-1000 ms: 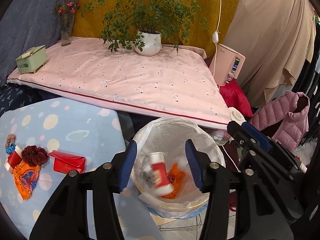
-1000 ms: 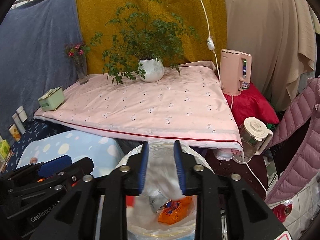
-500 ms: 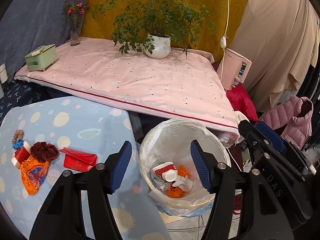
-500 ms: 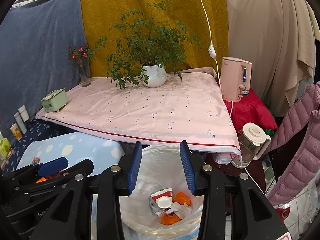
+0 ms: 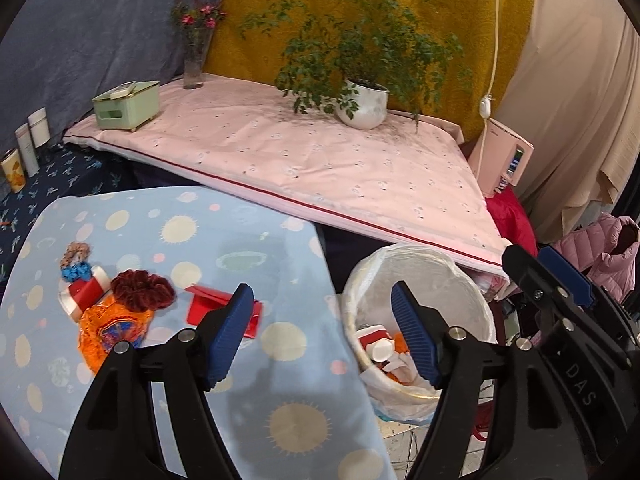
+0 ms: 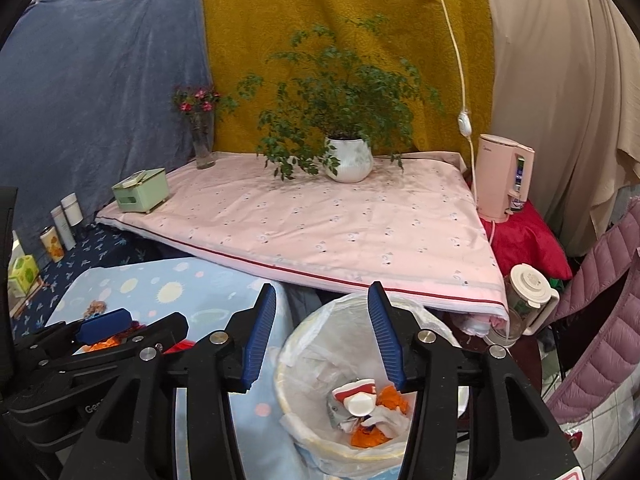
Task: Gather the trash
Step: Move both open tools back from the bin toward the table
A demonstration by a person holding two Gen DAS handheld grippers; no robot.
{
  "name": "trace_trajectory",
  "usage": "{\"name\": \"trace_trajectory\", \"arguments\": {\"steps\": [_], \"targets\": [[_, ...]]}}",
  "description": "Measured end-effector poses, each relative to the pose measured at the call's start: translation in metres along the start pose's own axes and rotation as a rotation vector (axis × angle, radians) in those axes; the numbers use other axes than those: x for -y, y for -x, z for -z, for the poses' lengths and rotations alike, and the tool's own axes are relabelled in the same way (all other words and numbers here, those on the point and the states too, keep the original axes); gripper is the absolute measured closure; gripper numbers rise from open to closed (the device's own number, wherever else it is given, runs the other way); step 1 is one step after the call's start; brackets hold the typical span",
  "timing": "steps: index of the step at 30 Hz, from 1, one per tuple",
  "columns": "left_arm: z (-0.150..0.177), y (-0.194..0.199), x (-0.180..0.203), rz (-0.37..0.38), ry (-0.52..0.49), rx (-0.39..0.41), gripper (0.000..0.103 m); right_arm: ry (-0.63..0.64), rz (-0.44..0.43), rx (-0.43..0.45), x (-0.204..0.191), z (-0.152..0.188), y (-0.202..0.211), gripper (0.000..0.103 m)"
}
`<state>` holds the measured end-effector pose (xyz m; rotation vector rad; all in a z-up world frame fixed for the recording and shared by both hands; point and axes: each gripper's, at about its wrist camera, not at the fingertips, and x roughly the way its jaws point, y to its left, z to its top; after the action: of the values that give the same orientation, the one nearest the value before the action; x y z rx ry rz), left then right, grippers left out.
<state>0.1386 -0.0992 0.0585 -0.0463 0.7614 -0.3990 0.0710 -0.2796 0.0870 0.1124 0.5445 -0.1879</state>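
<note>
Beside the blue spotted table (image 5: pixel 248 248), a lined waste bin (image 6: pixel 320 336) is seen holding a red-and-white paper cup (image 6: pixel 356 394), orange wrappers and crumpled paper. Nothing is gripped by the left gripper (image 5: pixel 322 330); its jaws have just been opening and are spread wide over the table edge. The right gripper (image 6: pixel 322 338) is likewise empty above the bin, its jaws having just been opening to a middling gap. On the table are left a red packet (image 5: pixel 208 308), an orange bag (image 5: pixel 112 330) and what may be a second cup (image 5: pixel 82 292).
</note>
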Motion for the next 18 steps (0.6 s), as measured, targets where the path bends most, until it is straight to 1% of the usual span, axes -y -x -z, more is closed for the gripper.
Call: {"name": "trace_trajectory", "arguments": {"steps": [2, 7, 9, 10, 14, 16, 18], "targets": [[0.001, 0.003, -0.011, -0.017, 0.013, 0.005, 0.031, 0.014, -0.010, 0.000, -0.009, 0.000, 0.001, 0.056], [0.006, 0.008, -0.043, -0.059, 0.053, 0.006, 0.029, 0.032, -0.037, -0.005, -0.032, 0.004, 0.002, 0.056], [0.009, 0.009, -0.059, -0.076, 0.077, 0.003, 0.024, 0.037, -0.049, -0.013, -0.041, 0.006, 0.000, 0.056], [0.011, 0.010, -0.065, -0.086, 0.085, 0.003, 0.024, 0.040, -0.053, -0.016, -0.045, 0.007, 0.000, 0.056], [0.022, 0.009, -0.101, -0.141, 0.130, -0.007, 0.018, 0.058, -0.076, -0.034, -0.064, 0.013, -0.005, 0.056], [0.029, 0.006, -0.122, -0.170, 0.164, -0.021, 0.014, 0.068, -0.091, -0.045, -0.075, 0.018, -0.009, 0.056], [0.038, 0.001, -0.146, -0.197, 0.215, -0.044, 0.013, 0.076, -0.106, -0.060, -0.086, 0.023, -0.013, 0.056]]}}
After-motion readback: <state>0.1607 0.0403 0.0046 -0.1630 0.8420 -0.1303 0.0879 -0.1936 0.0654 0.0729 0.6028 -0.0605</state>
